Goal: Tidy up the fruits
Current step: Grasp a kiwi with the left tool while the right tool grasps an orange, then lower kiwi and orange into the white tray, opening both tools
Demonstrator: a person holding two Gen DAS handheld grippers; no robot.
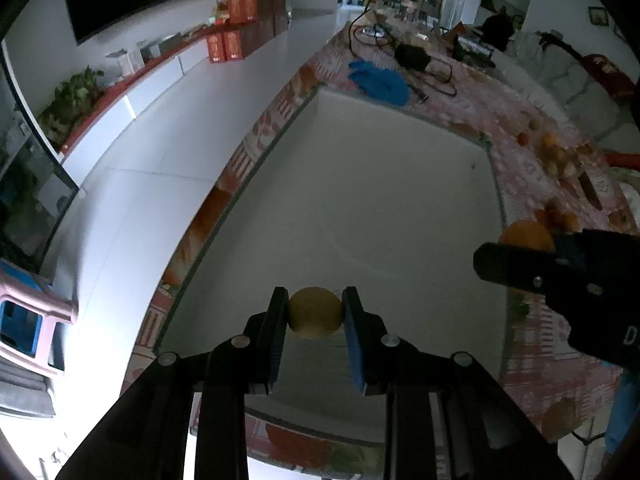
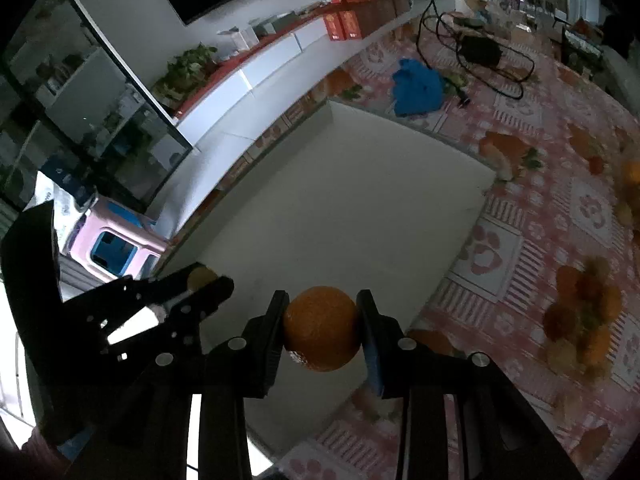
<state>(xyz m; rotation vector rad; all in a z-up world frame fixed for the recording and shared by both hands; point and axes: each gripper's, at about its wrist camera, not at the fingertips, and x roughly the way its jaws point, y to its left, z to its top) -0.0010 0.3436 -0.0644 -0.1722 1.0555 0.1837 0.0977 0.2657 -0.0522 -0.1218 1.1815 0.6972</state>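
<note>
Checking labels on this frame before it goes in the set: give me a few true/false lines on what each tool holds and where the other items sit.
1. The left tool is shut on a yellowish round fruit. True.
2. The right tool is open and holds nothing. False: it is shut on an orange.
3. Both tools are above the white mat. True.
4. Fruit already lies on the white mat. False: the mat shows bare; the loose pile of fruit sits on the patterned tablecloth beside it.
5. A blue cloth lies on the tablecloth past the mat's far edge. True.
</note>
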